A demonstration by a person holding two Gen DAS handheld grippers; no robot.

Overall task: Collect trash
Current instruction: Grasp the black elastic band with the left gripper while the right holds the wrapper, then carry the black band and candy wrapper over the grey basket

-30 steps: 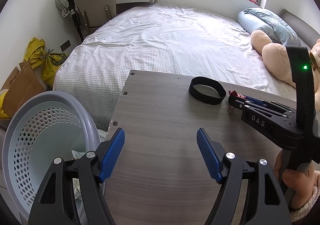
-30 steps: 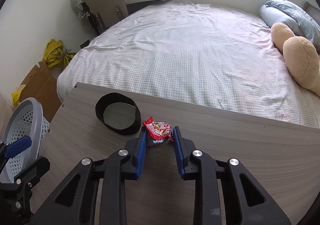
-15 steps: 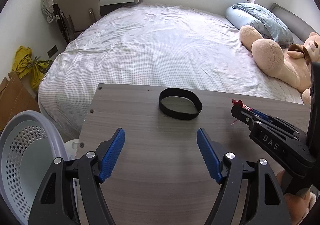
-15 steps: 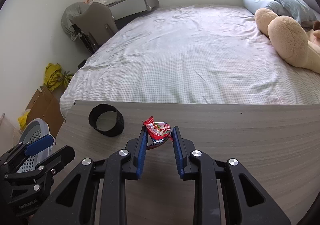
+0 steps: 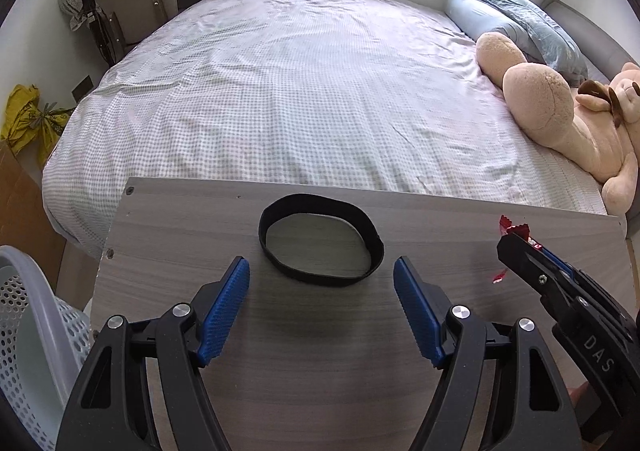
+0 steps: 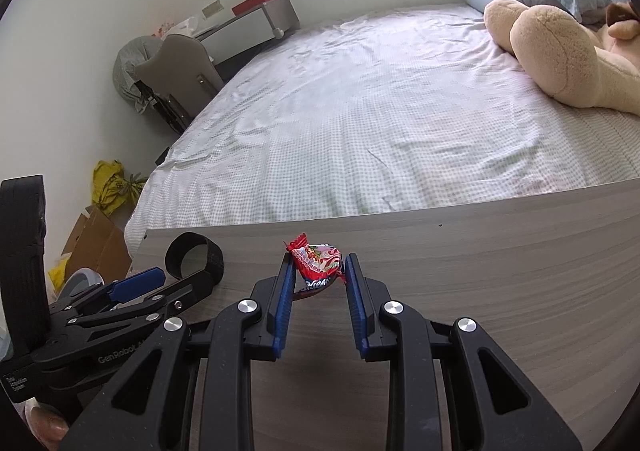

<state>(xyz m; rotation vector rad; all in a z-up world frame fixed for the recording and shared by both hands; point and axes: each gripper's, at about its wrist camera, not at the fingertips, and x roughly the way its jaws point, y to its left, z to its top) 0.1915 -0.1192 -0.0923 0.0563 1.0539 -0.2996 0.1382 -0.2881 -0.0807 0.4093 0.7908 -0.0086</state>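
The right gripper [image 6: 316,271] pinches a crumpled red candy wrapper [image 6: 316,265] between its blue pads, pressed against both sides of it. The wrapper sits at the very tips, just above the wood-grain table [image 6: 500,271]; whether it is clear of the surface or brushing it cannot be told.

The left gripper [image 5: 322,273] hangs over the same table with its jaws spread wide and nothing between them. A black fabric band [image 5: 320,247], a closed loop lying flat, rests on the table just beyond its fingertips and roughly centred between them.

As a judgement of progress: one piece of trash is picked up but not yet dropped anywhere, so the carry and release remain. The band appears to be the left gripper's likely next target, though whether it counts as trash is not certain. No other litter shows on the table.

A pale grey perforated laundry-style basket [image 5: 36,331] stands on the floor off the table's left edge, near the left gripper. Only part of its rim and wall is in view, and its contents cannot be seen.

Beyond the table lies a bed with a checked sheet [image 5: 300,91], a large plush bear [image 5: 560,111] on its right side, and a yellow bag [image 5: 28,119] and a cardboard box [image 6: 100,243] by the left wall.
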